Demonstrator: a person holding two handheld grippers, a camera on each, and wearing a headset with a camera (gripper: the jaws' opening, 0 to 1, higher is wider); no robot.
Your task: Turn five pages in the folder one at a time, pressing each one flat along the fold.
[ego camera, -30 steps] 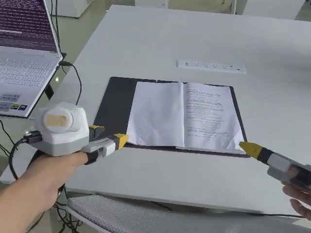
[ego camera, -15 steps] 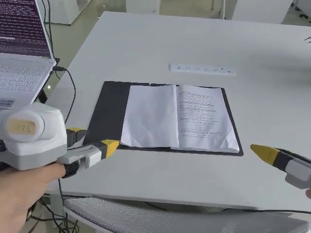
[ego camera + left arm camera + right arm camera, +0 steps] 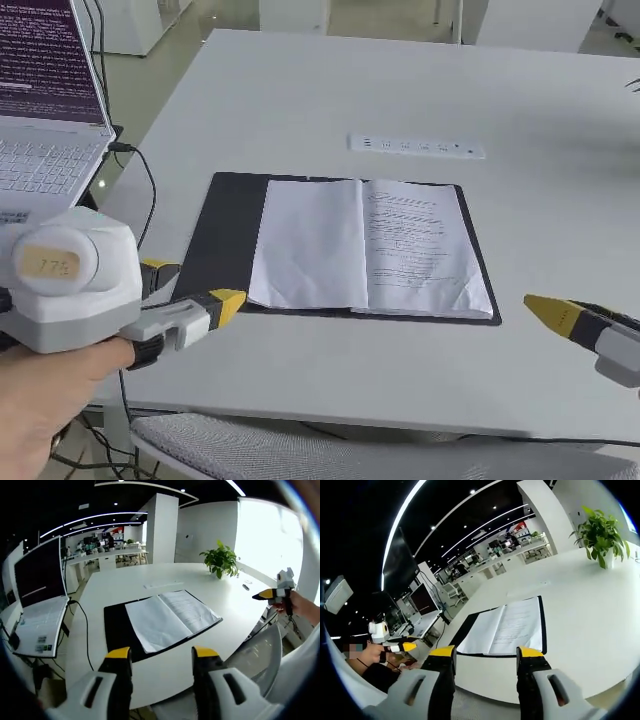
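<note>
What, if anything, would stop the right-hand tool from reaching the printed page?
Probably nothing, so likely yes. The right tool hovers open beside the printed page's near corner; just bare table lies between them, and the left tool is at the folder's other side.

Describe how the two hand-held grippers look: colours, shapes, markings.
The left gripper and the right gripper look alike: pale grey bodies, with darker jaws ending in yellow wedge-shaped tips. The hand on the left one wears no glove.

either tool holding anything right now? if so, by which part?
Nothing held. Left tool and right tool are both open, apart from the folder.
</note>
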